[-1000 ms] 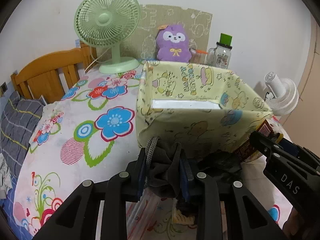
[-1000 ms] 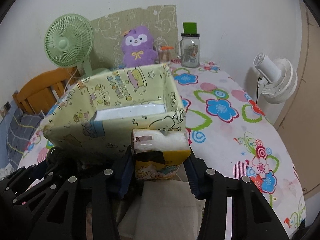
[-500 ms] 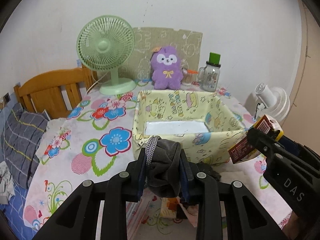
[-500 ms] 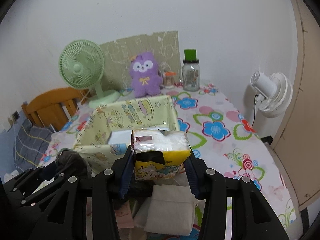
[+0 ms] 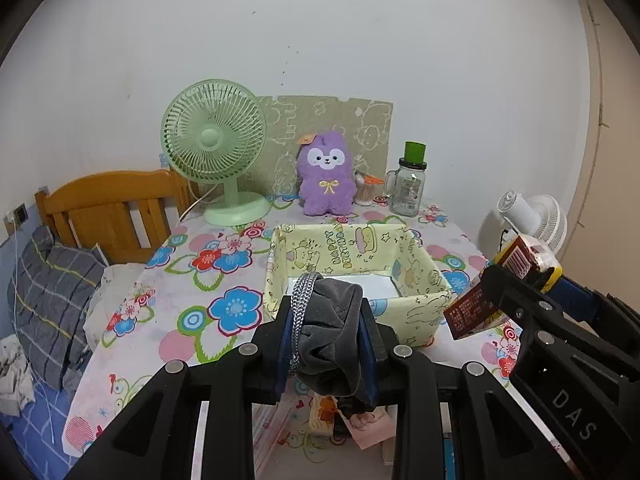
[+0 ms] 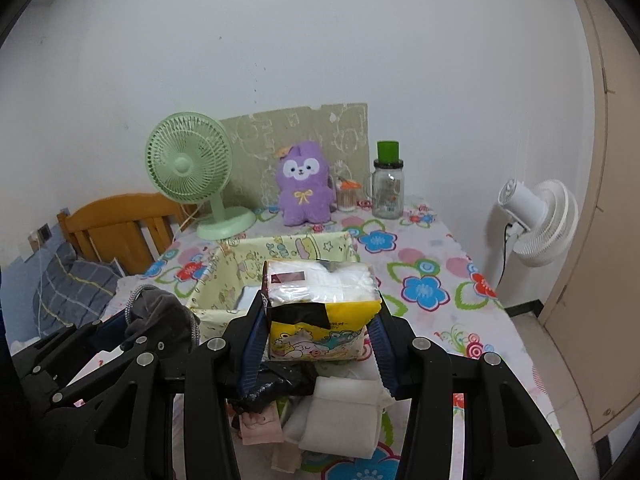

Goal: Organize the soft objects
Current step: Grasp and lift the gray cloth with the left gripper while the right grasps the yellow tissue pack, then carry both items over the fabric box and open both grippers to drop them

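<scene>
Left claw: our left claw (image 5: 326,334) is pinching a bunched gray cloth (image 5: 330,334) with a shiny silver braid along one edge, held up in the air in front of the box.
Right claw: our right claw (image 6: 320,326) is squeezing a tissue pack (image 6: 322,310) from both sides, also up in the air, just in front of the box.
How the cloth feels: we think it is light and floppy. It hangs down and can slip, so a pinch on the thick bunched part is best.
How the pack feels: we think it is light and squashy, with slick plastic. Holding its two short sides works, but a hard squeeze would dent it.
Box: the yellow box (image 5: 420,276) sits open on the flowery desk (image 5: 168,312), with a white bottom and nothing else that we can see in it.
Still on the desk: folded white cloths (image 6: 344,416) and other small soft things lie under our claws.
Writing: the box wall says "HAPPY BIRTHDAY". The right claw arm shows "DAS". The print on the pack is too small to read.
</scene>
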The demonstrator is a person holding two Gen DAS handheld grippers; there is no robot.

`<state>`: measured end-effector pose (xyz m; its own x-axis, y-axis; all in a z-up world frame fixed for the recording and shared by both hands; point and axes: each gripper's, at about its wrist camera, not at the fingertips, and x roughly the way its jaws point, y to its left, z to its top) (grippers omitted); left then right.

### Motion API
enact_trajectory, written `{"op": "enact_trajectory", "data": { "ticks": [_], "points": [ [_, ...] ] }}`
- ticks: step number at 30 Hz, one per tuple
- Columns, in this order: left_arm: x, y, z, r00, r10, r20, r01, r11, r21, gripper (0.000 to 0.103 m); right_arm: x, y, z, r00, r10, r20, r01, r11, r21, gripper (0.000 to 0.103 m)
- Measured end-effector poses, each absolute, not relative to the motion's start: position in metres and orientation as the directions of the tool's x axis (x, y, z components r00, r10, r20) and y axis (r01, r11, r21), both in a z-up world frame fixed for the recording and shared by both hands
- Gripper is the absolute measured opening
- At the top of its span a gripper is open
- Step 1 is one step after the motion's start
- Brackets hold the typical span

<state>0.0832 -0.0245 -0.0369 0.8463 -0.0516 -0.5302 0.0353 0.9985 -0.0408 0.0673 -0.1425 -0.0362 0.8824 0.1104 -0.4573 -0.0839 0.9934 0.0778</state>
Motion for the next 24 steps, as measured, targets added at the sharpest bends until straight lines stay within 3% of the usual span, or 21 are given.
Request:
{"op": "enact_trajectory", "data": {
  "ticks": [24],
  "points": [
    [0.123, -0.027, -0.017, 0.868, -0.048, -0.495, 0.040, 0.999, -0.027, 0.028, 0.104, -0.143, -0.016, 0.892, 0.112, -0.437, -0.090, 0.993, 0.071, 0.051]
  ]
}}
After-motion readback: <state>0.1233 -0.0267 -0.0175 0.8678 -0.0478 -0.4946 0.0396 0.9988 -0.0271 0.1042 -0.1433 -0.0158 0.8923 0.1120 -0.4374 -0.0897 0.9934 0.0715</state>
